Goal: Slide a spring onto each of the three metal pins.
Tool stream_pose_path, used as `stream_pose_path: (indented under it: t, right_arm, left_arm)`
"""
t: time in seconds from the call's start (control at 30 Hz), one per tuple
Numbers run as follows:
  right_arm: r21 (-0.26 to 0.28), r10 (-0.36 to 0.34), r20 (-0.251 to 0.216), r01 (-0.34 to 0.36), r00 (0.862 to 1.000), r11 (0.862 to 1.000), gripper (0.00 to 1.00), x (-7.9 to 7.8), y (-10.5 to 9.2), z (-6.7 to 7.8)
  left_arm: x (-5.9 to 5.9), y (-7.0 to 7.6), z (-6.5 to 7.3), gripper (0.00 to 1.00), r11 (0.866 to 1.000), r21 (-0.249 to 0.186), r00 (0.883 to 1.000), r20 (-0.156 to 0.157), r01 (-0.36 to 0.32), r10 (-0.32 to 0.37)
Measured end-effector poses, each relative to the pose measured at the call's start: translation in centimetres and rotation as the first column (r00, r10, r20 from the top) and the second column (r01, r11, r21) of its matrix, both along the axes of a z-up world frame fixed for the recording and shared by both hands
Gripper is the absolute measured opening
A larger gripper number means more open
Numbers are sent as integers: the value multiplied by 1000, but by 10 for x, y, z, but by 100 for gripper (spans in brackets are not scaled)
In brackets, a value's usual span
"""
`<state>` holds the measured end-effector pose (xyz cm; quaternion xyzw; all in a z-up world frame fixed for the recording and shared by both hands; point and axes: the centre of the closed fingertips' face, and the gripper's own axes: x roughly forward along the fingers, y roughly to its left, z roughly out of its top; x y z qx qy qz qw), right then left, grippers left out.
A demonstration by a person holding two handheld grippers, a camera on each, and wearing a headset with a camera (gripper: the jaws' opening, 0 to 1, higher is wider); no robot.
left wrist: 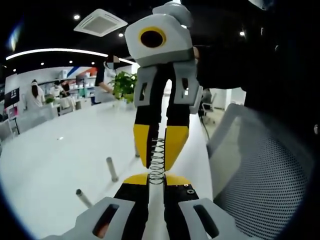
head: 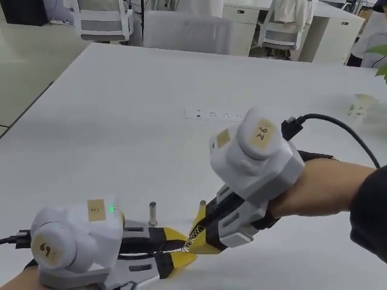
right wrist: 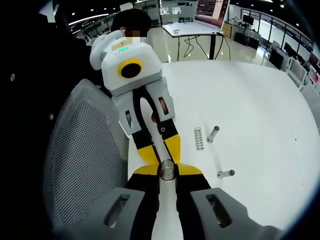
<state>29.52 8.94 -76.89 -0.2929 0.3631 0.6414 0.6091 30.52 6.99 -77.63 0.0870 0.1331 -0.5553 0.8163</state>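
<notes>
With left claw (left wrist: 156,181) and right claw (right wrist: 168,172) each pinching an end of one spring (left wrist: 157,161) just beside the nearest pin (head: 153,212), threading seems in hand; next, one claw likely must let go and line the coil over that pin.

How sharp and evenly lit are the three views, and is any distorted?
Head view: soft, even light on the table, no hard shadows; the spring looks slightly blurred. Left gripper view: strong fisheye curving, dark ceiling with bright lamps, spring sharp. Right gripper view: same curving, bright table, pins clear.
</notes>
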Motion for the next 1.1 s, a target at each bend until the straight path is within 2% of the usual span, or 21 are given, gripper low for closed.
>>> stream_pose_path:
  t: [0.2,0.53,1.1]
  right_arm:
    - [-14,0,-3,-1,1000,1000,9,0,-1,-2]
    - [-25,8,-2,-8,1000,1000,9,1,-1,-3]
    - [-66,-10,26,12,1000,998,9,12,-14,-4]
  left_arm:
    - [-1,-2,-2,2,1000,0,1000,2,1,-1]
    - [0,-1,-4,3,1000,1,1000,-15,-6,6]
    - [1,6,-7,12,999,2,998,-37,-43,43]
